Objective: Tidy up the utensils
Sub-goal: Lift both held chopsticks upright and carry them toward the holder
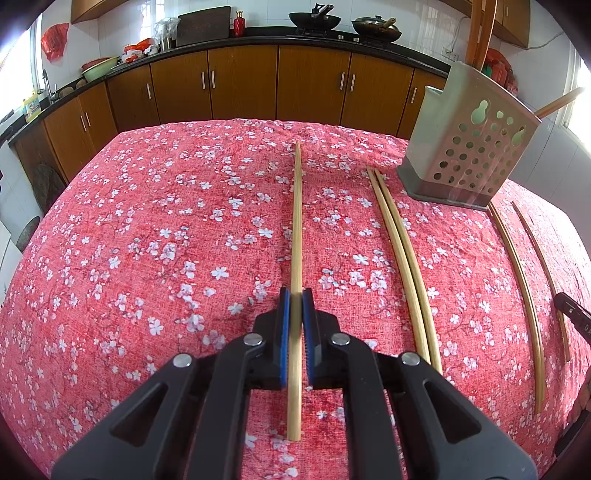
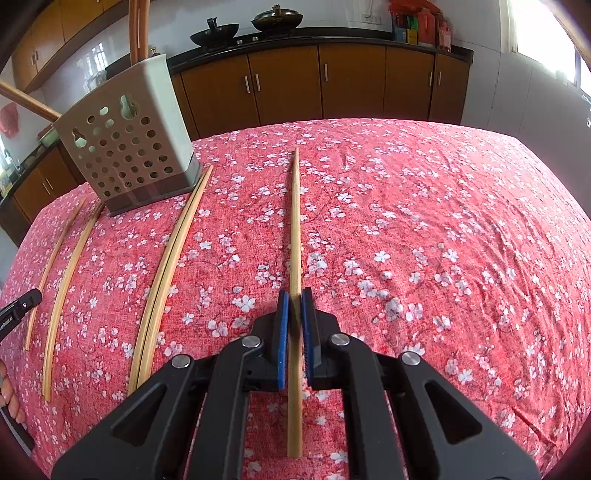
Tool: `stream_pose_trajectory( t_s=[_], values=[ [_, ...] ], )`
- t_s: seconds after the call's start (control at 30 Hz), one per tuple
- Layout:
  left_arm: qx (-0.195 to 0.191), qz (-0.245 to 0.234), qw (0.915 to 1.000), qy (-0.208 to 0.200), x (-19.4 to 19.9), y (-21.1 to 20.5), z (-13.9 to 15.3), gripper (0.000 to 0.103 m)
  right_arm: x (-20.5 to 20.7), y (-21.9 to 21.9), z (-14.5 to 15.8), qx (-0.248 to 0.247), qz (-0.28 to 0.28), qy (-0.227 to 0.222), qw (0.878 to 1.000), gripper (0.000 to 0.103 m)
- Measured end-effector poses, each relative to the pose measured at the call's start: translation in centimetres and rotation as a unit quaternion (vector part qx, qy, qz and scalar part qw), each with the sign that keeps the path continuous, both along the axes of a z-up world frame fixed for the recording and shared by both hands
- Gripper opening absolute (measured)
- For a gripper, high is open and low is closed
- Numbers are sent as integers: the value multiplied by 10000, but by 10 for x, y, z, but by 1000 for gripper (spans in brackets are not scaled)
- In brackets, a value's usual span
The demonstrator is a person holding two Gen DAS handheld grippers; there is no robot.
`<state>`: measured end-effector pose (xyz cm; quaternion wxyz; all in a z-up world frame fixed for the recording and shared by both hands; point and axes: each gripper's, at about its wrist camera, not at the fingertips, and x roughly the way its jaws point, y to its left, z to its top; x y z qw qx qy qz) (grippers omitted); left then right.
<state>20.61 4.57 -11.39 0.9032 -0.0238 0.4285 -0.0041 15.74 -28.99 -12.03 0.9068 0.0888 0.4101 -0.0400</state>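
My left gripper (image 1: 296, 295) is shut on a bamboo chopstick (image 1: 296, 221) that points forward over the red floral tablecloth (image 1: 166, 229). My right gripper (image 2: 294, 295) is shut on another bamboo chopstick (image 2: 294, 221) the same way. A grey perforated utensil holder (image 1: 469, 147) stands at the far right in the left wrist view and at the far left in the right wrist view (image 2: 129, 147), with reddish wooden handles in it. A touching pair of chopsticks (image 1: 402, 258) lies between my left gripper and the holder. Two more separate chopsticks (image 1: 524, 288) lie farther right.
In the right wrist view the pair (image 2: 166, 273) and two single chopsticks (image 2: 66, 280) lie left of my gripper. Brown kitchen cabinets (image 1: 240, 85) and a counter with woks (image 1: 314, 20) run behind the table. The other gripper's tip shows at each frame edge (image 2: 18, 306).
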Motion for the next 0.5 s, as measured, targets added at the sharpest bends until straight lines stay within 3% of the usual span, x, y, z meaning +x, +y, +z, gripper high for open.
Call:
stream_pose_trajectory(
  t_s=[0.17,0.5],
  values=[
    [-118,-28,9999,-2,-2,3,1,9,-3,1,0,2,-1,-1,10000,8],
    [97,-152,9998,7,-11,-3,2,8,-8,-5,2,241,-16,-56,9997,8]
  ],
)
